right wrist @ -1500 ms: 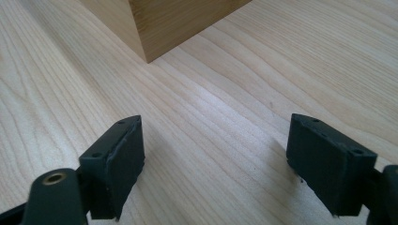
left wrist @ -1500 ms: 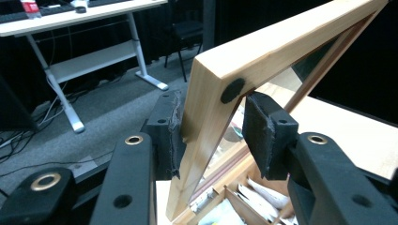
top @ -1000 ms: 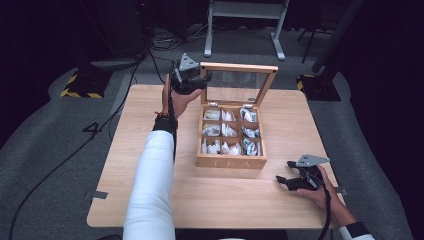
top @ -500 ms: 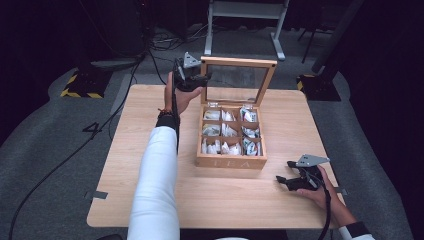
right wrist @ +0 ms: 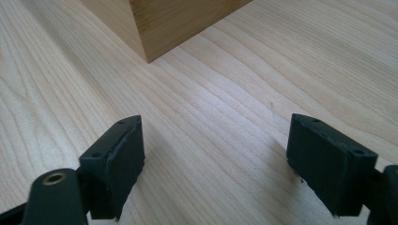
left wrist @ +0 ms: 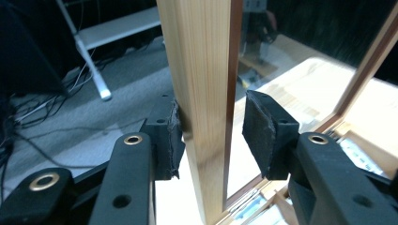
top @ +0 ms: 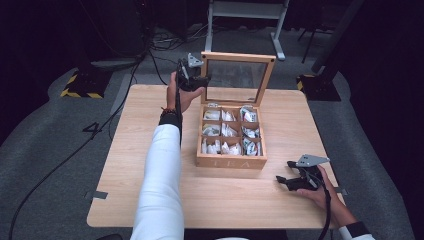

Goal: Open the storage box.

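Tea box [top: 231,161]: tabletop [top: 125,165] centre | lid [top: 239,58] upright, far side | left tongs [top: 200,80] clamp lid's left frame | right tongs [top: 284,181] wide open, empty, near right | risk: thin-edge grip slips, lid slams.

The table [top: 150,150] is pale wood with a smooth matt grain. The tea box [top: 231,161] is light, unvarnished-looking wood; its lid [top: 239,57] frames a glossy, reflecting pane. The left claw [left wrist: 211,136] has matt black, rough-edged rubbery pads [left wrist: 260,133] and brass-coloured rivets.
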`<state>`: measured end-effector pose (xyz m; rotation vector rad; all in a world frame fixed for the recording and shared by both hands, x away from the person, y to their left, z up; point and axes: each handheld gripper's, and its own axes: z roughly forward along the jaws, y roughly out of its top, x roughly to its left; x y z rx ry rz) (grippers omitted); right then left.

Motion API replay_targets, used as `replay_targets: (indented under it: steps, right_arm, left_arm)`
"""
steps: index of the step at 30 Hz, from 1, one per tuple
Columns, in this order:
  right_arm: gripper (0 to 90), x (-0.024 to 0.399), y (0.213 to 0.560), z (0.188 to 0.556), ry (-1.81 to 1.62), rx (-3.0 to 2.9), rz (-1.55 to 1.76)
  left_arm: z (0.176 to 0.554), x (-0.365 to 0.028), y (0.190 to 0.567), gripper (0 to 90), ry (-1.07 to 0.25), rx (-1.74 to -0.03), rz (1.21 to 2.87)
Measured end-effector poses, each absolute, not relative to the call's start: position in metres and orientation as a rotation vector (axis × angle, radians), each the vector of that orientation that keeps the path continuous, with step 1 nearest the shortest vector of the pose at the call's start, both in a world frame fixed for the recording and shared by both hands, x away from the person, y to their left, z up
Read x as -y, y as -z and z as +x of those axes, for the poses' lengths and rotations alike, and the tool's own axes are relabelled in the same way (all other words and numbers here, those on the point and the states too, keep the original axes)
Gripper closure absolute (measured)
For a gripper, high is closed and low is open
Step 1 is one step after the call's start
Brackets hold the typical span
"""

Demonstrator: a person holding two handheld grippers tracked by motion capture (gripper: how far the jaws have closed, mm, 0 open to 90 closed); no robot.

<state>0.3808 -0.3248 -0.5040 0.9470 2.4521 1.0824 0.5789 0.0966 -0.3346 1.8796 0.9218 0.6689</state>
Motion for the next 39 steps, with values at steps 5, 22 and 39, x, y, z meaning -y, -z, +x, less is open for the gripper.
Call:
replay_targets:
  steps: [5,22,39]
  right_arm:
    - [19.4,0.325,0.504,0.381,-1.083,-2.452,0.947]
    - [19.4,0.325,0.504,0.381,-1.084,-2.454,0.946]
    - [19.4,0.325,0.504,0.381,-1.083,-2.454,0.945]
  left_arm:
    - [0.584,-0.095,0.345,57.9,-0.668,-0.953,1.902]
    - [0.598,-0.095,0.371,58.1,-0.645,-1.029,1.947]
    - [0.588,-0.099,0.392,49.9,-0.615,-1.024,1.996]
